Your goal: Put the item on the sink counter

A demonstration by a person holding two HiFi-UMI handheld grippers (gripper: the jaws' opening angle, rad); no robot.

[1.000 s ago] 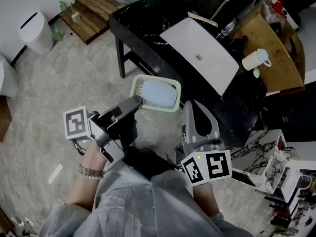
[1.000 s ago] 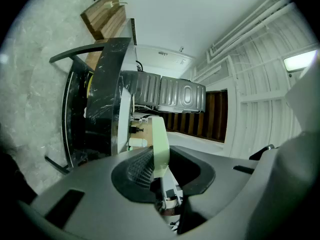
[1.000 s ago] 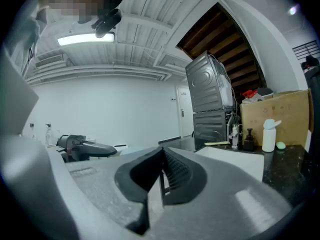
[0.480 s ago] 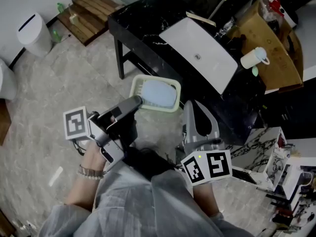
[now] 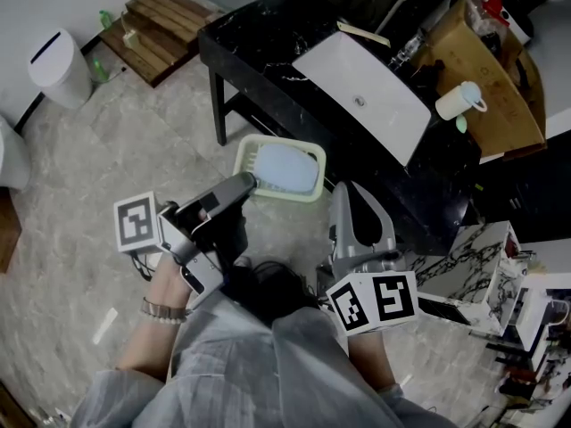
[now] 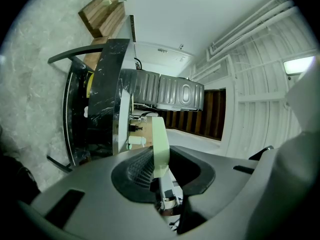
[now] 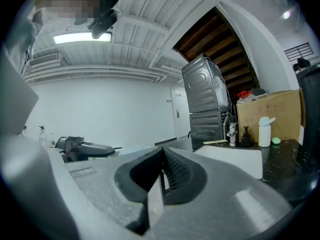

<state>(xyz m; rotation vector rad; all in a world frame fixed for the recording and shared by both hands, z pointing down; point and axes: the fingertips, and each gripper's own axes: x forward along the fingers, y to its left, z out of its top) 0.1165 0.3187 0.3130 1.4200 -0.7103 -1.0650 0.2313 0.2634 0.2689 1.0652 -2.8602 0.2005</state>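
A white bin stands on the stone floor far to the left of the sink counter. A wooden platform lies just off the counter's left end.

In front of the counter, below its black top, the left gripper is clamped on the rim of a pale green dish with a light blue inset. It grips the dish at the lower left corner. The dish is in the air over the floor, not on the counter. Its open side faces up. In the head view its long axis runs left to right, dipping a little to the right, so its far end points away from the gripper along the counter's front. In the left gripper view the green rim stands edge-on between the pads.

Just right of the dish, also in front of the counter, the right gripper points toward the counter. Its jaws are closed together with nothing between them.

On the counter, a white basin is set in the middle. To the right of the basin are a white container and a cardboard box.
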